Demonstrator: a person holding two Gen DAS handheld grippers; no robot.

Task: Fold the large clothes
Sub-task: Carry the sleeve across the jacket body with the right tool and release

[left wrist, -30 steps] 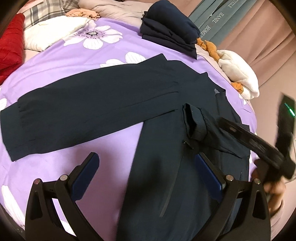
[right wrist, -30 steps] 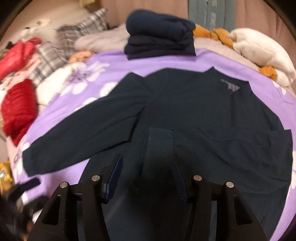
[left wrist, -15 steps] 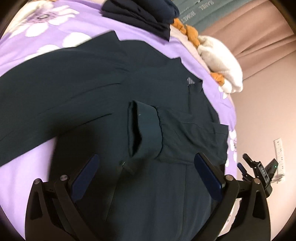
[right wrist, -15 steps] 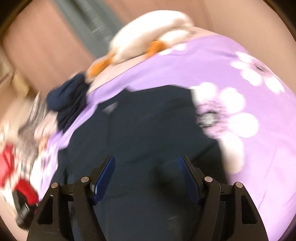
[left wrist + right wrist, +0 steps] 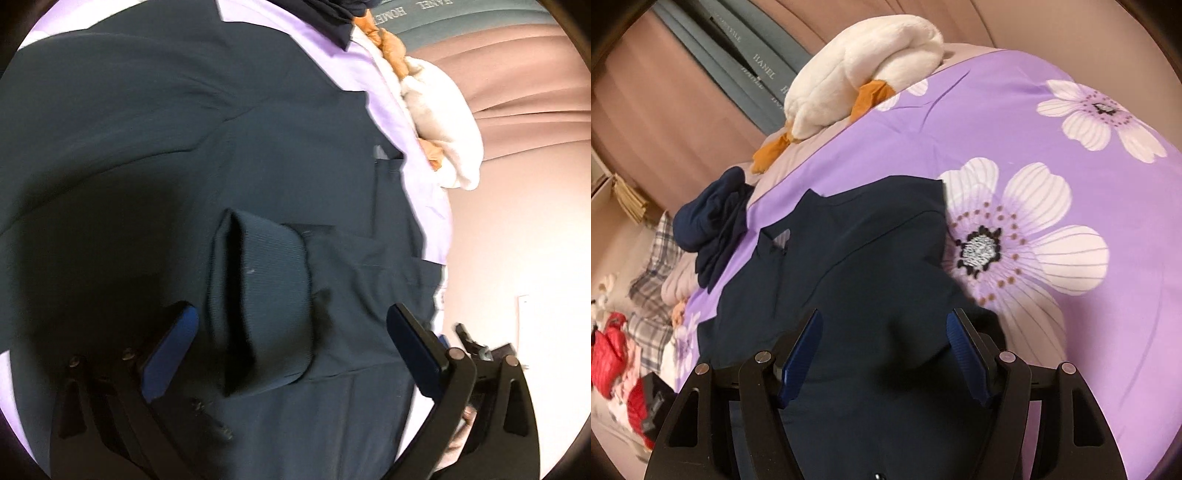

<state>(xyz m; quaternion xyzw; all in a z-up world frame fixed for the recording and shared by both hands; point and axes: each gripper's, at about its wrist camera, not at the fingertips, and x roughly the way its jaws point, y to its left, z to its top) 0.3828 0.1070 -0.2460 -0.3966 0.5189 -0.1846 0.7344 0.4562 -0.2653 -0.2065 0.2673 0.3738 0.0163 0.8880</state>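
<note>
A large dark navy jacket (image 5: 155, 140) lies spread on a purple flowered bedspread (image 5: 1052, 122). One sleeve is folded across its chest, and the cuff (image 5: 258, 306) lies between the fingers of my left gripper (image 5: 291, 343), which is open and close above it. My right gripper (image 5: 884, 354) is open and empty, low over the jacket's shoulder and side (image 5: 871, 258) by the folded edge. The right gripper's tip (image 5: 476, 354) shows at the jacket's right edge in the left wrist view.
A white and orange plush toy (image 5: 857, 77) lies at the bed's edge by the curtain. A stack of folded navy clothes (image 5: 713, 225) sits beyond the collar. Plaid and red items (image 5: 613, 350) lie at the far left. A pink wall (image 5: 517, 221) is to the right.
My left gripper has moved right and down close over the folded sleeve cuff. My right gripper has let go of the cuff, swung to the jacket's right side and come lower.
</note>
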